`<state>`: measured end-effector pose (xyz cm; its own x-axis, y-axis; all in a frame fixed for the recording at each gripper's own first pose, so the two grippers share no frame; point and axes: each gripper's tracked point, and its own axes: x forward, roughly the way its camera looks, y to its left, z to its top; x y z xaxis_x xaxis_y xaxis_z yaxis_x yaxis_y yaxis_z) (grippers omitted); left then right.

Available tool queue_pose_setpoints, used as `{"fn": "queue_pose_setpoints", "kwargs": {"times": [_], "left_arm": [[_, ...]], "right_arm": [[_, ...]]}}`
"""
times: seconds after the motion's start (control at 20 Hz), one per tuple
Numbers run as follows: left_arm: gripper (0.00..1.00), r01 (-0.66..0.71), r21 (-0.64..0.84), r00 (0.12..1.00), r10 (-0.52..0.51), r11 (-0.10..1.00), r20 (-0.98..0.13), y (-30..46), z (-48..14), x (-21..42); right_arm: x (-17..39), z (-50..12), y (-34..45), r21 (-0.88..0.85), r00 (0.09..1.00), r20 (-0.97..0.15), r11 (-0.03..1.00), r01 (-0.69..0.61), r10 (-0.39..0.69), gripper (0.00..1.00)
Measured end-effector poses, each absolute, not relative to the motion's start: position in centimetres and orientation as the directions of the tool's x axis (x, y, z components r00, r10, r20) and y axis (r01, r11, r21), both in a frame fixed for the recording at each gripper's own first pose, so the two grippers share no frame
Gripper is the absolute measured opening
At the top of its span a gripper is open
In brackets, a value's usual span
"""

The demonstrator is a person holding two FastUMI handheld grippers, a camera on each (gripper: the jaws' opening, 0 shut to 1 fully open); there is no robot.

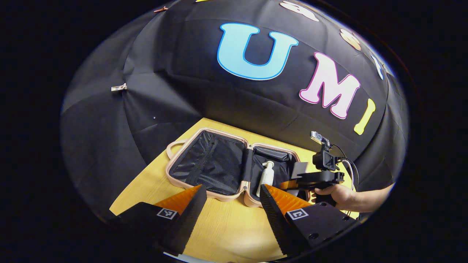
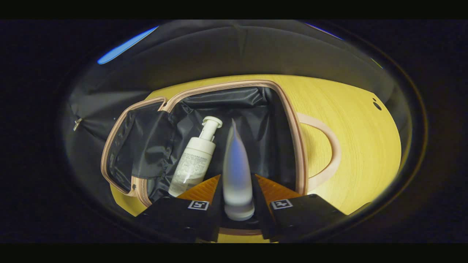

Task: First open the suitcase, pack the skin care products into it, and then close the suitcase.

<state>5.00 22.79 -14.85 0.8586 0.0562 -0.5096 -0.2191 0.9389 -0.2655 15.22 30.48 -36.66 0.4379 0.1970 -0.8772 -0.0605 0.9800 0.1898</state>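
Observation:
A small pink suitcase (image 1: 175,160) lies wide open on the wooden table, its black lining showing. A white pump bottle (image 1: 267,174) lies in its right half, also seen as the pump bottle (image 2: 195,160) in the right gripper view. My right gripper (image 2: 237,190) is shut on a frosted squeeze tube (image 2: 237,171), held over that half of the suitcase (image 2: 292,135) beside the bottle. In the left gripper view the right gripper (image 1: 314,179) and the hand holding it hover at the case's right end. My left gripper (image 1: 232,206) stands open before the case, holding nothing.
The yellow wooden table (image 1: 226,226) has bare room in front of the suitcase. The case's pink handle (image 2: 331,153) lies on the table (image 2: 365,138) to the right. Black cloth walls close behind the table.

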Motion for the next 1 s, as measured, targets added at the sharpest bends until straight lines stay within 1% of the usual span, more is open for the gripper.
{"fn": "queue_pose_setpoints", "kwargs": {"times": [0.05, 0.1, 0.25, 0.3, 0.35, 0.4, 0.45, 0.5, 0.55, 0.7, 0.85, 0.9, 0.95, 1.0], "left_arm": [[0.93, -0.221, -0.266, 0.858, 0.057, 0.938, -0.510, 23.1, -15.1, 5.0], [0.93, -0.223, -0.265, 0.857, 0.059, 0.938, -0.512, 23.6, -15.4, 4.9], [0.93, -0.238, -0.248, 0.871, 0.093, 0.939, -0.482, 26.1, -15.4, 6.6], [0.93, -0.239, -0.236, 0.876, 0.105, 0.942, -0.471, 27.3, -15.4, 7.4], [0.93, -0.239, -0.218, 0.880, 0.116, 0.946, -0.461, 28.7, -15.4, 8.5], [0.93, -0.259, -0.190, 0.872, 0.145, 0.947, -0.467, 30.5, -15.6, 9.5], [0.93, -0.275, -0.167, 0.864, 0.167, 0.947, -0.475, 32.2, -15.8, 10.8], [0.93, -0.283, -0.146, 0.855, 0.180, 0.948, -0.486, 33.7, -16.3, 12.3], [0.93, -0.292, -0.120, 0.848, 0.199, 0.949, -0.491, 35.2, -16.9, 13.8], [0.93, -0.288, -0.030, 0.813, 0.228, 0.957, -0.536, 39.0, -18.9, 17.3], [0.93, -0.276, 0.004, 0.784, 0.227, 0.961, -0.578, 42.2, -21.6, 20.8], [0.93, -0.283, 0.007, 0.766, 0.230, 0.959, -0.600, 43.0, -22.9, 21.5], [0.93, -0.299, 0.001, 0.752, 0.237, 0.954, -0.615, 44.1, -24.2, 22.1], [0.93, -0.318, -0.012, 0.741, 0.241, 0.948, -0.627, 45.2, -25.3, 22.8]], "right_arm": [[15.8, -36.2, 30.4, 0.192, 0.454, -0.870, 0.980, -0.050, 0.193, 0.51], [16.2, -35.1, 30.3, 0.193, 0.479, -0.857, 0.980, -0.042, 0.190, 0.60], [17.3, -31.4, 29.6, 0.216, 0.577, -0.789, 0.975, -0.057, 0.209, 0.92], [17.1, -29.5, 29.0, 0.219, 0.609, -0.762, 0.973, -0.075, 0.219, 0.99], [16.9, -28.0, 28.0, 0.210, 0.638, -0.738, 0.973, -0.093, 0.220, 0.99], [16.7, -26.2, 26.3, 0.191, 0.682, -0.702, 0.977, -0.099, 0.206, 0.89], [16.6, -24.3, 24.7, 0.175, 0.726, -0.659, 0.979, -0.102, 0.194, 0.99], [16.2, -22.9, 23.3, 0.158, 0.758, -0.626, 0.982, -0.104, 0.181, 0.89], [15.6, -21.5, 22.0, 0.145, 0.780, -0.600, 0.983, -0.109, 0.175, 0.98], [13.4, -17.5, 19.1, 0.121, 0.811, -0.551, 0.980, -0.155, 0.197, 0.98], [12.6, -13.5, 16.1, 0.071, 0.865, -0.474, 0.986, -0.151, 0.167, 0.98], [12.4, -11.8, 15.2, 0.061, 0.890, -0.430, 0.988, -0.141, 0.153, 1.00], [12.7, -9.6, 14.3, 0.037, 0.923, -0.358, 0.990, -0.134, 0.138, 0.98], [12.7, -7.7, 13.2, 0.001, 0.951, -0.290, 0.994, -0.114, 0.109, 0.98]]}}
